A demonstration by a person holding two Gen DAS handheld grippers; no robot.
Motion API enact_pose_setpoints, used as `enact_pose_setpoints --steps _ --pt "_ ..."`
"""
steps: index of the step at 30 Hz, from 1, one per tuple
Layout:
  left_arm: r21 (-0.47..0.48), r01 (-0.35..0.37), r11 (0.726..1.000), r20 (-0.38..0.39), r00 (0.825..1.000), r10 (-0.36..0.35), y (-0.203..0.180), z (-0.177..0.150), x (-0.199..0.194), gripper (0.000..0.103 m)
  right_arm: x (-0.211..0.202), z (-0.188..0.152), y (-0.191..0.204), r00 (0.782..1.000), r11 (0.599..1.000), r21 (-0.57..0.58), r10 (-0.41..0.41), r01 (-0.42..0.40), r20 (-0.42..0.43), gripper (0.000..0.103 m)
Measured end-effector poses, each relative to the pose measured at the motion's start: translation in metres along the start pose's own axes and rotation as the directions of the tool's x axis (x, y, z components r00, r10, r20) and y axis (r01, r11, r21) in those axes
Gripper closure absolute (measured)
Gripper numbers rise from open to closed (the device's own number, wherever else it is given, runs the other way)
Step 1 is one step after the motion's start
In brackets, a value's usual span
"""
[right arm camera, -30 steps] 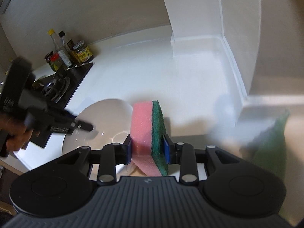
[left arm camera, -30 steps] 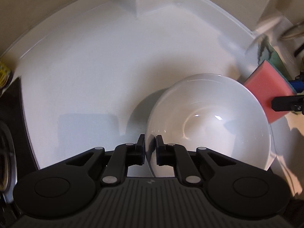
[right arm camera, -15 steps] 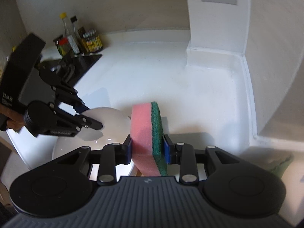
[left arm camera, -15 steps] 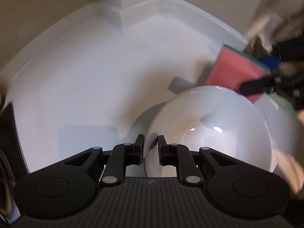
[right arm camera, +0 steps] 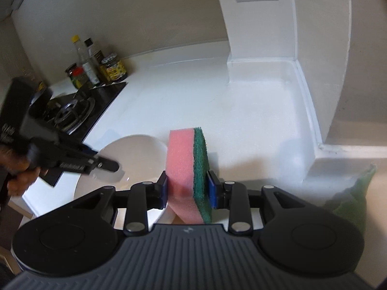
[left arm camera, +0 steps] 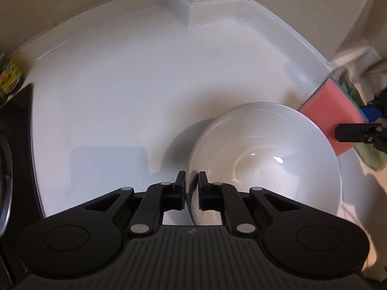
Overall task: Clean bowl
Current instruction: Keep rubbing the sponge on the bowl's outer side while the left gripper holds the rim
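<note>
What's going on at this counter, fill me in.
A person is cleaning a white bowl on the white countertop with two handheld grippers. The left gripper straddles the bowl's near rim, its jaws closing on it. The right gripper is shut on a pink-and-green sponge, held beside the bowl and not yet inside it. A green cloth lies to the right.

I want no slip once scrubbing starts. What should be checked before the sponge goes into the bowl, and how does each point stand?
1. Left gripper on the bowl rim: jaws astride it and closing, ok.
2. Right gripper clamps the sponge: ok.
3. Pink foam faces the bowl, green scourer faces away: ok for a gentle wipe.
4. Sponge inside the bowl: not ok, it hangs beyond the far rim.
5. Bowl interior unobstructed: ok.
6. Sponge wet or soaped: cannot tell.
</note>
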State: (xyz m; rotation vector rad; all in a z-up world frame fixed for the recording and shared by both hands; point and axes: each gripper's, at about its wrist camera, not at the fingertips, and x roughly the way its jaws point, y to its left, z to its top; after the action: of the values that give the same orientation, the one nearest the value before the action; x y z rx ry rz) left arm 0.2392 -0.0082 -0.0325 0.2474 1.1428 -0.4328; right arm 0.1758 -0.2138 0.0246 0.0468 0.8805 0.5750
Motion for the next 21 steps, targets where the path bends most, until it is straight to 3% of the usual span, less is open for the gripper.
enact_pose_setpoints --steps 6,9,14,18,21 --pt "0.174 0.005 0.985 0.005 1.000 -0.006 -0.007 0.015 0.007 0.092 0.004 0.011 0.001 0.999 0.996 -0.085 -0.007 0.004 -0.032 0.075" --pt "0.172 -0.003 0.985 0.010 1.000 0.001 -0.007 0.017 0.006 0.090 0.015 0.022 0.004 0.999 0.991 -0.130 -0.013 0.009 -0.034 0.075" --pt "-0.017 0.019 1.000 0.024 1.000 -0.018 0.005 0.014 0.004 0.089 0.019 0.025 0.008 0.999 0.987 -0.160 -0.016 0.009 -0.042 0.075" --pt "-0.228 0.033 0.973 0.060 0.998 -0.020 0.017 -0.002 -0.001 0.089 0.018 0.022 0.008 0.999 0.990 -0.142 -0.015 0.010 -0.032 0.075" --pt "-0.286 0.018 0.958 0.054 0.999 -0.003 0.015 -0.014 -0.009 0.090 0.018 0.019 0.012 0.999 0.990 -0.139 -0.026 0.024 -0.019 0.075"
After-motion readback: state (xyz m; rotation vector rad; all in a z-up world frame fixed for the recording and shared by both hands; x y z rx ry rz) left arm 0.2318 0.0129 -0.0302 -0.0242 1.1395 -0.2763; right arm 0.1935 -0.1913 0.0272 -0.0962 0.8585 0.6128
